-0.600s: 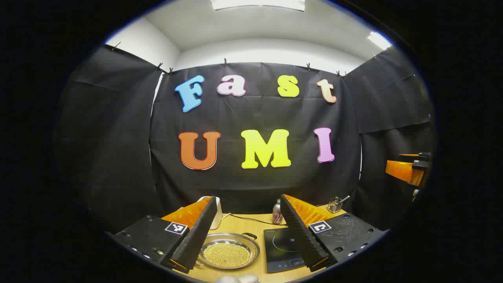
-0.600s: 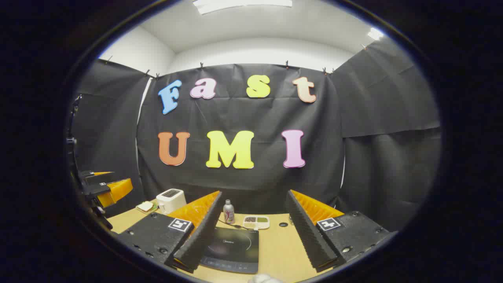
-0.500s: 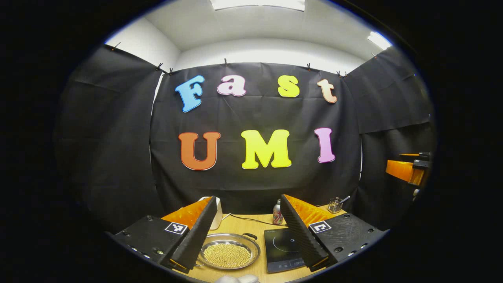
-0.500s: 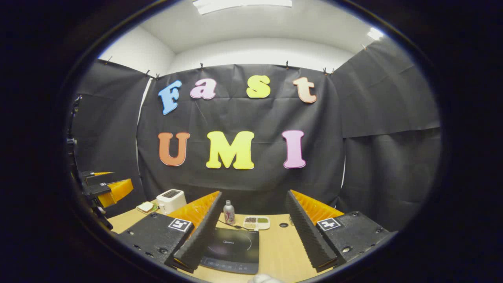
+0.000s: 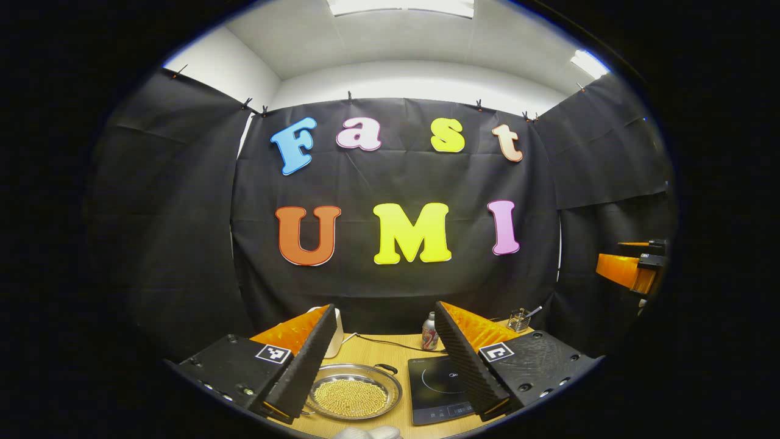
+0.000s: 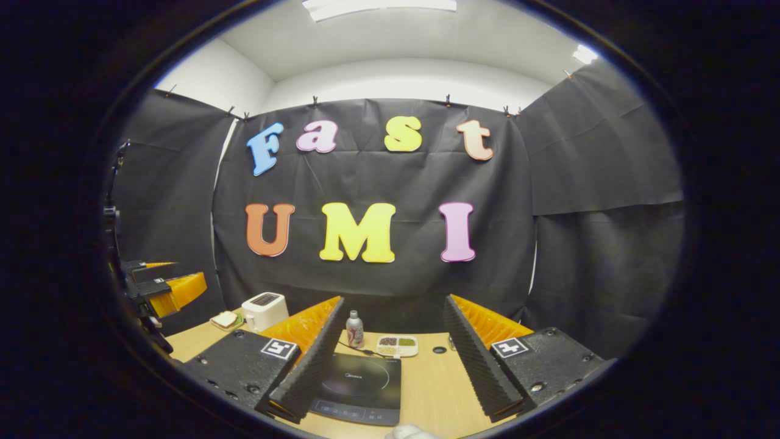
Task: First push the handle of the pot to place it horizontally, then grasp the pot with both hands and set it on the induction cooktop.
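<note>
Surveying from above: both grippers are held high over the scene, well clear of everything on it.
Table: a light wooden tabletop point(image 5: 378, 353) carries every item.
Cooktop: a black flat glass induction cooktop point(image 5: 436, 390) is seen just right of the pot in the left gripper view, and low and left of centre in the right gripper view point(image 6: 359, 387).
Pot: a shallow round steel pot point(image 5: 353, 396) filled with small yellow beads sits between and below the left gripper's fingers; one dark loop handle point(image 5: 386, 367) points to the far right, so the handle axis is judged diagonal, not yet horizontal.
Left gripper point(image 5: 381, 356): its fingers are spread wide with nothing between them; it is judged the nearer one to the pot.
Right gripper point(image 6: 393, 350): its fingers are likewise parted and empty, above the cooktop.
Coming move: the handle is judged to need a sideways push first.
Smaller items: a white toaster point(image 6: 264, 310) and a small bottle point(image 6: 354, 329) stand at the back.
</note>
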### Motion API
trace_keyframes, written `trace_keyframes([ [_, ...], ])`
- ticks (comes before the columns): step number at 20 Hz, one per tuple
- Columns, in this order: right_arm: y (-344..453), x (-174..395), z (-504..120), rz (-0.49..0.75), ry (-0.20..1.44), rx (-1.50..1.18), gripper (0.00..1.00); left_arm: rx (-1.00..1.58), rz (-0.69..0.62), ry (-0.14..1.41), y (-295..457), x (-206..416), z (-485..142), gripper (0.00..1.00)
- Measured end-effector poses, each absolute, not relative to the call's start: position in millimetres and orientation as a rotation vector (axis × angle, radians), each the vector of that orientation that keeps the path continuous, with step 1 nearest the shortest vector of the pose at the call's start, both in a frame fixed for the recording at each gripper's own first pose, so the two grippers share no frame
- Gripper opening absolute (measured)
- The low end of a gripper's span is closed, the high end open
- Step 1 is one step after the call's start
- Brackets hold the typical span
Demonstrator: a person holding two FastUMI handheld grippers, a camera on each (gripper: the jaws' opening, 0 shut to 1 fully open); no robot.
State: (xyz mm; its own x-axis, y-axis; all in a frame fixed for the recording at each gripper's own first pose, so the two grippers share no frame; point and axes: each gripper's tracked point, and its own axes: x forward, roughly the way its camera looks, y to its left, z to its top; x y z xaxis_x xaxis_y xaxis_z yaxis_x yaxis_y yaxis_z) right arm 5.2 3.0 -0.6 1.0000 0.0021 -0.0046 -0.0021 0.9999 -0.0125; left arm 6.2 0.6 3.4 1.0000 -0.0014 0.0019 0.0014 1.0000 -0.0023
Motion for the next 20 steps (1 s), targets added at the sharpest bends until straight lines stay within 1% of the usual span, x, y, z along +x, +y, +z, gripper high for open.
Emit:
trace_keyframes([
  [3,3,6,-5,0.002,0.013,-0.017,0.96,0.006,0.007,0.006,5,7,-2,0.96],
  [4,3,6,-5,0.002,0.017,-0.017,1.00,0.010,0.014,0.010,7,7,-5,0.96],
  [5,3,6,-8,0.002,0.023,-0.019,0.96,0.009,0.015,0.019,8,7,-9,0.96],
  [6,3,6,-8,0.003,0.028,-0.019,0.96,0.007,0.017,0.032,9,9,-16,0.96],
  [7,4,5,-10,0.004,0.030,-0.021,0.96,0.007,0.019,0.050,12,11,-22,0.96],
  [8,4,6,-9,0.004,0.033,-0.023,1.00,0.009,0.015,0.083,13,11,-33,0.96],
  [9,4,5,-11,0.006,0.036,-0.027,0.96,0.012,0.016,0.115,15,12,-45,0.96],
  [10,5,5,-11,0.005,0.038,-0.031,0.96,0.017,0.020,0.146,18,12,-54,0.95],
  [11,6,4,-11,0.006,0.040,-0.035,1.00,0.025,0.026,0.178,21,12,-65,0.81],
  [12,7,4,-12,0.008,0.043,-0.037,0.96,0.032,0.030,0.233,25,12,-81,0.65],
  [14,9,3,-15,0.013,0.052,-0.036,0.96,-0.005,0.048,0.365,30,6,-118,0.44],
  [15,10,3,-18,0.015,0.057,-0.036,0.96,-0.036,0.049,0.425,32,4,-133,0.17],
  [16,11,2,-20,0.017,0.062,-0.038,0.96,-0.058,0.045,0.477,32,2,-151,0.07],
  [17,12,1,-24,0.018,0.070,-0.040,1.00,-0.069,0.028,0.516,31,-1,-167,0.06],
  [18,13,1,-26,0.019,0.077,-0.041,0.96,-0.073,0.015,0.558,33,-1,-186,0.06],
  [19,13,1,-31,0.020,0.090,-0.044,0.96,-0.090,0.008,0.620,33,-5,-208,0.01],
  [20,14,1,-35,0.022,0.103,-0.042,0.96,-0.110,0.005,0.669,36,-11,-226,0.02],
])
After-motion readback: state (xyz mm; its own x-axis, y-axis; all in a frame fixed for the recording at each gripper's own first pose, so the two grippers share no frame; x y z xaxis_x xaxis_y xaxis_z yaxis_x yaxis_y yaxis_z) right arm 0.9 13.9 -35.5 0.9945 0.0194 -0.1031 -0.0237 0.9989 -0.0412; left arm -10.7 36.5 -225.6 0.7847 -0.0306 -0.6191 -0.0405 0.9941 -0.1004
